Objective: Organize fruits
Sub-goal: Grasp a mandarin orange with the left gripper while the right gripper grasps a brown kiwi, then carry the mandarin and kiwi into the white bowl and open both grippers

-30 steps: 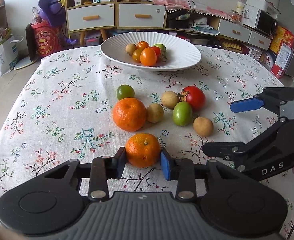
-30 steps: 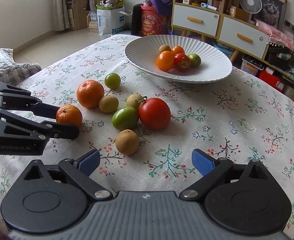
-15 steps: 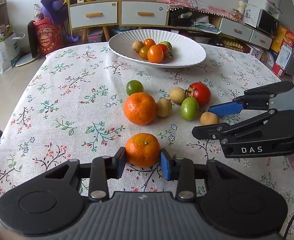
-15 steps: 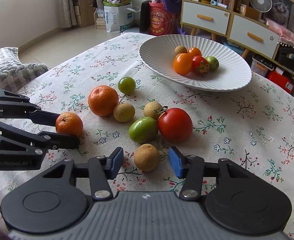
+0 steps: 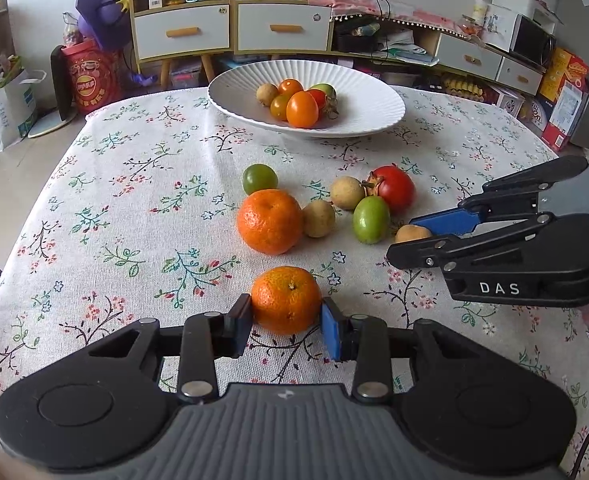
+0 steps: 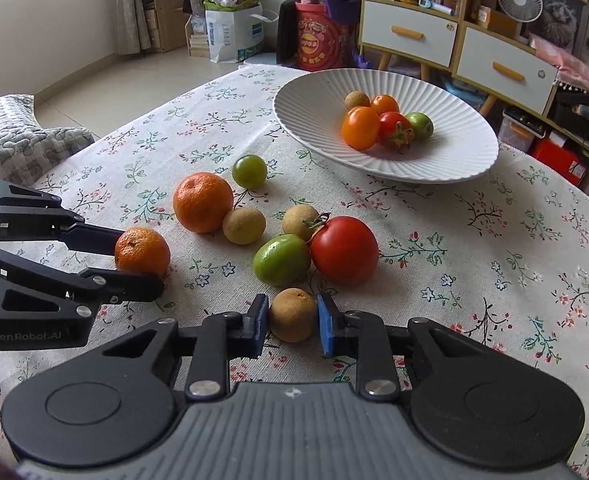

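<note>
Right tool has just been closing, pads now clamped on the small brown longan. Left tool grips the small mandarin. Both fruits rest on the surface, likely staged for the white bowl beyond the loose pile.

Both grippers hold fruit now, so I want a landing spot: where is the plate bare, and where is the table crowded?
In the white plate, the fruit pile sits mid-plate; the ribbed floor is bare toward the near-left rim and right of the pile. The tablecloth right of the red tomato is free too. It is crowded between the big orange and the tomato.
</note>
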A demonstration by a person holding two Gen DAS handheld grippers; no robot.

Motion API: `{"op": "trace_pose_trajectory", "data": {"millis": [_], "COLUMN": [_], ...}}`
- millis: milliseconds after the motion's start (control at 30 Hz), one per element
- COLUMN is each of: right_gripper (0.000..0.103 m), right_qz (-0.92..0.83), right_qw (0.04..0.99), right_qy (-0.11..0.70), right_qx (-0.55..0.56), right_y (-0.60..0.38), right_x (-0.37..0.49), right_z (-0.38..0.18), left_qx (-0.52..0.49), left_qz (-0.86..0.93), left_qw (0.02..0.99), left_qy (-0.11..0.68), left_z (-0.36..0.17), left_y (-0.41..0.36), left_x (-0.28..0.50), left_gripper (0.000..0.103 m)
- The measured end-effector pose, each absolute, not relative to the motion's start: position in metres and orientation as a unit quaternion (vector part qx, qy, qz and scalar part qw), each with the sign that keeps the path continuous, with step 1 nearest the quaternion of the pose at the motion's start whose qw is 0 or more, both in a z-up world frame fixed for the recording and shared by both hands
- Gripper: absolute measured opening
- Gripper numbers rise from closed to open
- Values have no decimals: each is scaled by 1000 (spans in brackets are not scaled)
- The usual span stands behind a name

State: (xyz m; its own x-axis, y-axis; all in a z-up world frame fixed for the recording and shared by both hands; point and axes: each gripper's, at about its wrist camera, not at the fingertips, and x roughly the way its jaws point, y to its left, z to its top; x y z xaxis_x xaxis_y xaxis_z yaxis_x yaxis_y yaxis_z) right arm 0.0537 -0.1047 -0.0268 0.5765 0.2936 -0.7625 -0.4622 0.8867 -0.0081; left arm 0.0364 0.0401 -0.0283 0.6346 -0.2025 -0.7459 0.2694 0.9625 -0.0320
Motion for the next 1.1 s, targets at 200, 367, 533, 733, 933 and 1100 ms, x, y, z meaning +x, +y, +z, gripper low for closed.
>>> {"op": "trace_pose_trajectory", "data": {"millis": [200,367,533,733,933,1100], "right_gripper": [24,24,24,24,24,24], "right_qz": [215,219,220,213,201,180], "right_qw": [882,884,890,898,910,922], "right_qy": [407,402,391,380,359,343], "right_qx": [-100,-91,-78,-62,-39,-13], "right_y": [-105,-106,-109,-114,-123,-135], "right_x": [53,52,52,56,65,78], "right_z": [-25,-18,-8,2,16,26], "left_qx": [40,35,32,27,25,19], "left_qz": [-133,-135,-136,-140,-145,-152], "left_qw": [904,905,908,913,917,920], "left_qy": [405,401,395,381,370,360], "left_z": [-26,-21,-15,-4,5,10], "left_y": [39,40,39,31,17,1], "left_x": [36,38,40,47,59,71], "left_gripper": [31,31,31,31,31,31]}}
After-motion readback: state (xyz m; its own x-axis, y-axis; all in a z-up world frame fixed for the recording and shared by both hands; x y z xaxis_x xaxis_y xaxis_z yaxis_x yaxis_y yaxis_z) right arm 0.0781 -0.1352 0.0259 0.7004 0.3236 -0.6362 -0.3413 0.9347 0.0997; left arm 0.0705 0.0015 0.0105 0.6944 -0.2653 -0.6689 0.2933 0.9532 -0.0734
